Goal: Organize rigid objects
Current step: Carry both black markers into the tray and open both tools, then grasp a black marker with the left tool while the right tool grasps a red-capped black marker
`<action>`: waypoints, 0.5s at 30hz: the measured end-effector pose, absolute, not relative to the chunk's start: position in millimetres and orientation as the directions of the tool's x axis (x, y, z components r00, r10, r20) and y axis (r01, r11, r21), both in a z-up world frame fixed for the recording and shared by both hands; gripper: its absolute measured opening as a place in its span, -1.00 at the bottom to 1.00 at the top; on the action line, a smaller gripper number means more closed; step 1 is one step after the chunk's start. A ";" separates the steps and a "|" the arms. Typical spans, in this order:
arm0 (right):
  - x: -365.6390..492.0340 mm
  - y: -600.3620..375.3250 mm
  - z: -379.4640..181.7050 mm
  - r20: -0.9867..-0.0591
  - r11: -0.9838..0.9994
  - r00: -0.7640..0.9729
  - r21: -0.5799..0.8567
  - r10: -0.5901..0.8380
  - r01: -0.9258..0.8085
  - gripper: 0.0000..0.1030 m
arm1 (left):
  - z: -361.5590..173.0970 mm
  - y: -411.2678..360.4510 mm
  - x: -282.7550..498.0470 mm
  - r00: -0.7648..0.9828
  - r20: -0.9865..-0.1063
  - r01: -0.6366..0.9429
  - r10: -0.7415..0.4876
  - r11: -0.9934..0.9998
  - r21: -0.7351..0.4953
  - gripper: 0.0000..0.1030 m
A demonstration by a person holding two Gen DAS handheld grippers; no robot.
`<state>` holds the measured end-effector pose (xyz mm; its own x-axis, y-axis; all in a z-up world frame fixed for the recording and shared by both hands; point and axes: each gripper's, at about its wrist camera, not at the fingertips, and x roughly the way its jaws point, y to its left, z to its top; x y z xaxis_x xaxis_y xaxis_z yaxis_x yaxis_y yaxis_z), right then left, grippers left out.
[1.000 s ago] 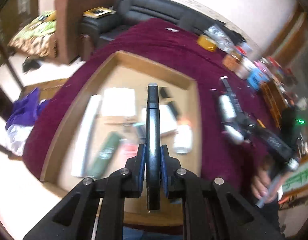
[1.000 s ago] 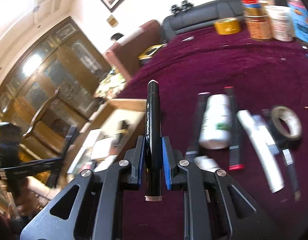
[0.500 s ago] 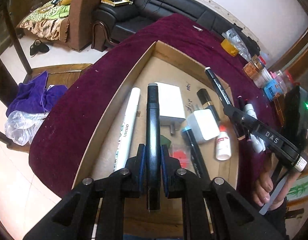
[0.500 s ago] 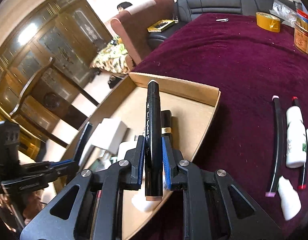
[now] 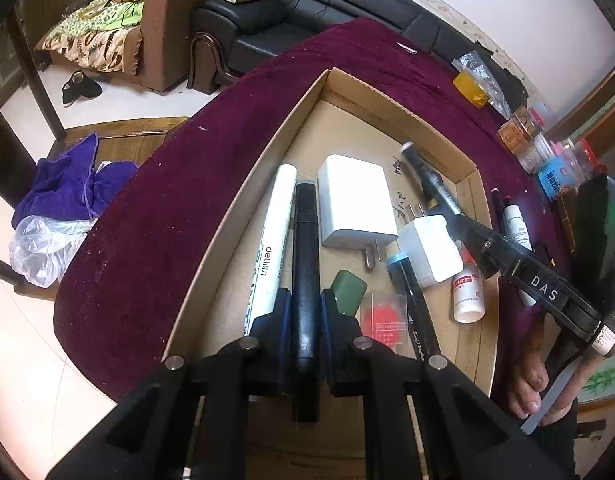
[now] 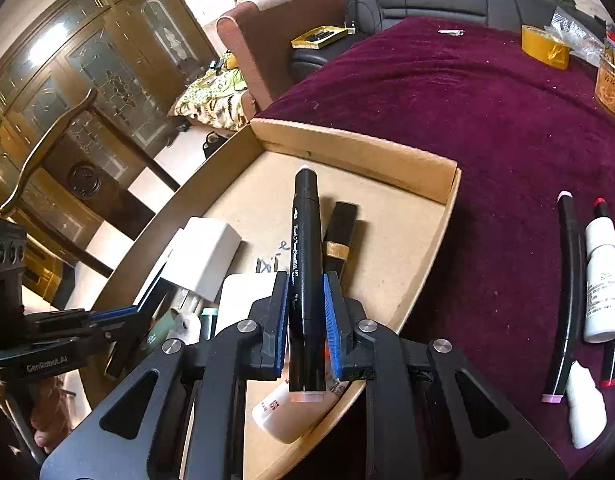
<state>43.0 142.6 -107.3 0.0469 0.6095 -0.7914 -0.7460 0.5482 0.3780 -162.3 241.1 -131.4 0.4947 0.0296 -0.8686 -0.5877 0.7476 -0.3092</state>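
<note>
I have a black marker [image 5: 305, 264] clamped between the pads of my left gripper [image 5: 305, 312], lying along the fingers and pointing down into the cardboard tray [image 5: 267, 168], just beside a long white marker [image 5: 273, 236] that lies on the tray floor. My right gripper [image 6: 305, 312] carries a second black marker [image 6: 306, 264] with white lettering on its barrel; its jaws are opening, the blue pads standing slightly off the barrel on both sides with the marker between them, over the tray's right-hand part.

In the tray I also see a large white charger [image 5: 357, 200], a smaller white plug [image 5: 427, 250], a small white bottle [image 5: 467, 296], a green piece [image 5: 349, 292], a clear case with a red disc [image 5: 385, 320], a teal-capped pen [image 5: 411, 300] and a black tube with a gold band [image 6: 339, 240].

The tray sits on the worktop, which is covered by a maroon cloth [image 6: 487, 112]. To the tray's right on the cloth lie more pens [image 6: 569, 280] and a white bottle [image 6: 603, 276]; farther back are a yellow tape roll [image 6: 545, 46] and jars. A hand [image 5: 531, 380] grips the right gripper's handle at the left view's edge.
</note>
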 end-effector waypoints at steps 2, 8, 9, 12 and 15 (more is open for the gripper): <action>41.8 143.6 -106.5 -0.791 0.542 0.040 0.380 0.610 -0.750 -0.57 | -131.7 240.1 -162.7 0.489 -0.871 -0.588 0.038 0.752 -0.297 -0.73; 35.1 135.3 -95.4 -0.755 0.511 0.031 0.414 0.655 -0.753 -0.03 | -126.5 235.0 -166.8 0.501 -0.865 -0.568 0.025 0.764 -0.307 -0.38; 33.2 131.8 -91.0 -0.747 0.503 0.030 0.418 0.665 -0.756 -0.03 | -124.0 233.3 -167.7 0.506 -0.862 -0.566 0.031 0.765 -0.306 -0.28; 29.2 118.4 -81.6 -0.724 0.489 0.034 0.430 0.689 -0.759 -0.03 | -114.0 225.9 -170.1 0.524 -0.849 -0.564 0.063 0.773 -0.291 -0.08; 25.5 93.9 -70.2 -0.683 0.459 0.026 0.461 0.730 -0.759 -0.03 | -104.1 215.1 -169.4 0.540 -0.838 -0.556 0.080 0.781 -0.284 -0.08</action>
